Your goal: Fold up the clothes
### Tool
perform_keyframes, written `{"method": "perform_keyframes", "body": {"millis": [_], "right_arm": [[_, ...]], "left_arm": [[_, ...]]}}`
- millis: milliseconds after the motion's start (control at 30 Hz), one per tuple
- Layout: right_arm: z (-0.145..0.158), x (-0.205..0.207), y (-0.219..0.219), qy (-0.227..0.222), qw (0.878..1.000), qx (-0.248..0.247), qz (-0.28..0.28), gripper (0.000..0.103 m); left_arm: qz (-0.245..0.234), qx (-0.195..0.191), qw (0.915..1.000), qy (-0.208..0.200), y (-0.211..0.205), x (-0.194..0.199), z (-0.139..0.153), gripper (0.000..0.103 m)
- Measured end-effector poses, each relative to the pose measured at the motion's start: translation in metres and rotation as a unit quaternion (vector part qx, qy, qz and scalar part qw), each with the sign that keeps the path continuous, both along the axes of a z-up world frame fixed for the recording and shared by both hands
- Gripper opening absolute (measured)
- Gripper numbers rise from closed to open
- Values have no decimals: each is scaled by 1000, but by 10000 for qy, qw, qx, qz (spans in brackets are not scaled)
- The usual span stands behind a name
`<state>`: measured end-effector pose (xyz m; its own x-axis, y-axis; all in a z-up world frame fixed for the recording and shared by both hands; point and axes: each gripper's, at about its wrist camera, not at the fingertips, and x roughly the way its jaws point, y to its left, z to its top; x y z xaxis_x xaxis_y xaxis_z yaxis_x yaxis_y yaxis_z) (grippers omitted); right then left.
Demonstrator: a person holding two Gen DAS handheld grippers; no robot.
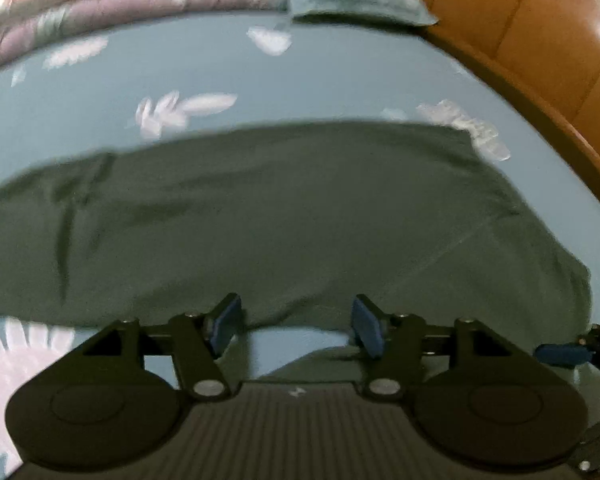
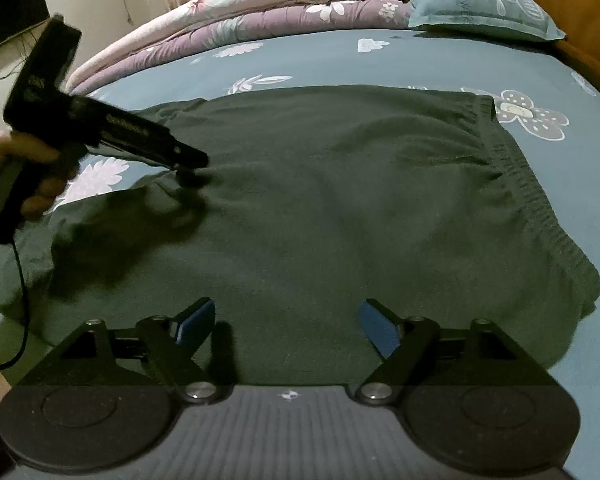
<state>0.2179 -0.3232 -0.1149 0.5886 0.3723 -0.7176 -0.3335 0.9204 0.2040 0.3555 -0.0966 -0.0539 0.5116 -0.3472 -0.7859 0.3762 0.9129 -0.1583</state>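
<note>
A dark green garment (image 2: 340,200) with an elastic waistband (image 2: 520,188) at its right end lies spread flat on the blue flowered bedsheet (image 2: 420,60). My right gripper (image 2: 288,328) stands open just above the garment's near part, nothing between its blue pads. In the left wrist view my left gripper (image 1: 296,328) is open over the garment's (image 1: 300,220) near edge, where a strip of sheet shows between the pads. Seen from the right wrist, the left gripper (image 2: 192,164) hovers over the garment's left part, held by a hand (image 2: 16,160).
Folded pink and purple quilts (image 2: 260,12) and a teal pillow (image 2: 480,4) lie at the far side of the bed. A wooden headboard (image 1: 540,40) runs along the right. A cable (image 2: 20,300) hangs from the left gripper. A dark screen (image 2: 12,12) stands far left.
</note>
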Motion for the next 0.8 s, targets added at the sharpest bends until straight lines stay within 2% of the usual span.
{"method": "perform_keyframes", "body": {"millis": [100,167,300,400,467,567,633,700,767,800], "right_arm": [[-1,2,0,9,10000,55,-29,88],[-2,2,1,13,10000,58,-40,90],[-1,0,4,24,10000,-54,1,91],[-1,-3,1,30,10000,-19,-12,91],[-2,-3,1,21,10000,20,-32,91],[-3,-4,1,5,10000,63,-53,95],[-4,-4,3,-6,10000,62,-45,97],[-4,-4,4,-21,10000,42,-30,98],[-4,-6,3,-30,10000,15,-16,98],[-3,-7,1,-32,10000,18,-18,98]], "left_arm": [[-266,-187,9993,-159,-12,-3,8,67],[-318,-196,9993,-41,-22,1,0,68],[47,-93,9995,301,-20,10,-20,62],[38,-174,9998,32,-22,-4,2,63],[-300,-551,9980,-73,-30,-18,17,68],[-936,-895,9914,184,-48,-35,18,71],[-1057,-678,9914,366,-58,-36,4,71],[-727,-187,9967,313,-58,-29,-9,69],[-184,79,9996,207,-47,-17,-16,58],[26,-58,9997,251,-40,-12,-14,57]]}}
